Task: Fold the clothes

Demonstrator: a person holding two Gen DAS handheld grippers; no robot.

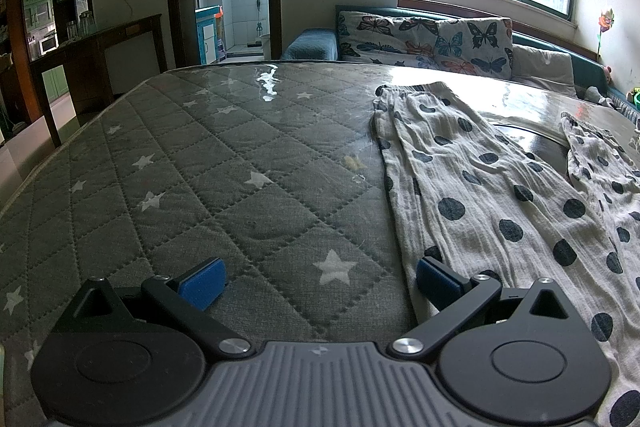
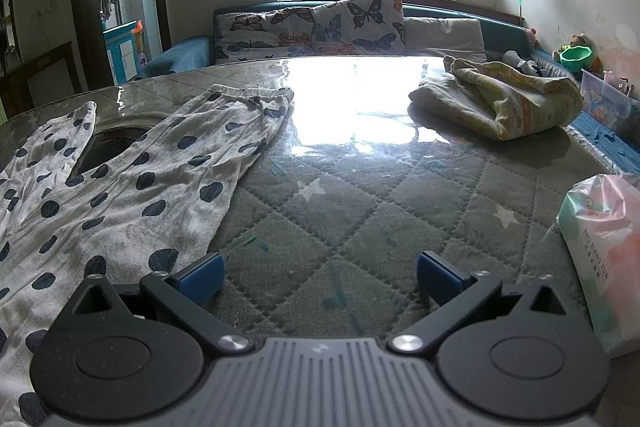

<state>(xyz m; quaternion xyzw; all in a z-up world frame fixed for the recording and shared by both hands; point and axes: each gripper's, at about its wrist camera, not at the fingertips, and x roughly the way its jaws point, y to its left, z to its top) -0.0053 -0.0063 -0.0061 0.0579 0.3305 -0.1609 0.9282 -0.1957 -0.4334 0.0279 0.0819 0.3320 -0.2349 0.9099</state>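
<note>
On grey star-quilted table cover (image 1: 224, 163): white dark-dotted crinkled trousers (image 1: 500, 187), spread flat
left gripper (image 1: 320, 283): wide, empty
right gripper (image 2: 320, 277): wide, empty

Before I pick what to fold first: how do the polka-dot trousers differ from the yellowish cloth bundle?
The polka-dot trousers lie spread flat, legs apart; the yellowish cloth bundle sits bunched in a raised heap. The trousers are pale with dark dots; the bundle is beige-yellow with a faint print. The trousers lie at the near left in the right wrist view; the bundle sits at the far right. Both rest on the quilted table cover, untouched by either open hand-held gripper.
</note>
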